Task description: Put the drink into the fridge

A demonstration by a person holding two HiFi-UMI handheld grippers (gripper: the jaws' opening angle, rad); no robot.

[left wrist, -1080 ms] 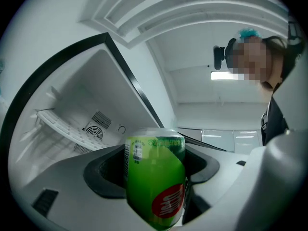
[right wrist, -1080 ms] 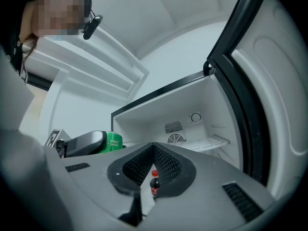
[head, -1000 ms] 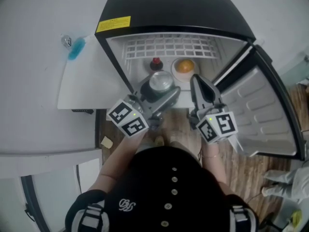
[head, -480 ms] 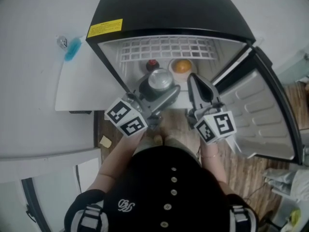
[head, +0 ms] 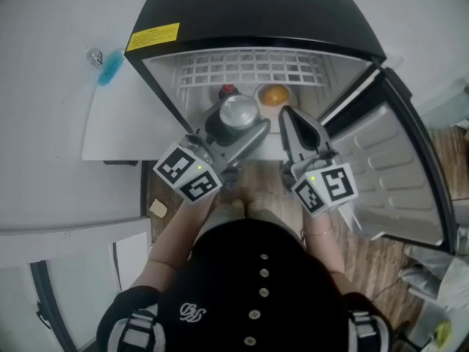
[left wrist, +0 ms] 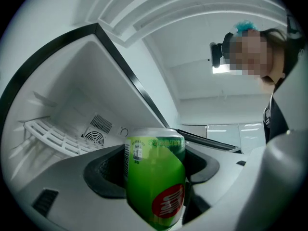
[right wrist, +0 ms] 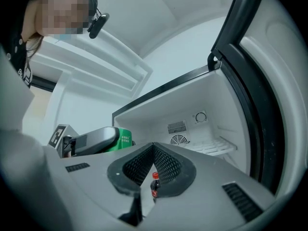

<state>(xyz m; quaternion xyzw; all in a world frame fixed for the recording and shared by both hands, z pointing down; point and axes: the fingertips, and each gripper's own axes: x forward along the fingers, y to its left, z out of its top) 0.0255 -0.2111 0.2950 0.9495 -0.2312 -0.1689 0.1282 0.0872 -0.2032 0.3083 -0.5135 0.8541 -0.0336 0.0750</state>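
Note:
A green drink can (head: 238, 114) with a silver top is held upright, and my left gripper (head: 233, 125) is shut on it at the front of the open black fridge (head: 256, 13). In the left gripper view the can (left wrist: 156, 177) fills the space between the jaws of the left gripper (left wrist: 155, 186), with the white fridge interior behind it. My right gripper (head: 287, 119) is shut on nothing, just right of the can. The right gripper (right wrist: 153, 148) points into the fridge, and the can (right wrist: 124, 138) shows to its left.
Inside the fridge a small red-capped cola bottle (head: 228, 91) stands beside a bowl holding something orange (head: 275, 94), under a white wire shelf (head: 249, 68). The fridge door (head: 396, 167) swings open on the right. A white counter with a blue object (head: 110, 68) lies left.
Both grippers have edged forward toward the fridge opening. The can has moved with the left gripper, a little closer to the cola bottle.

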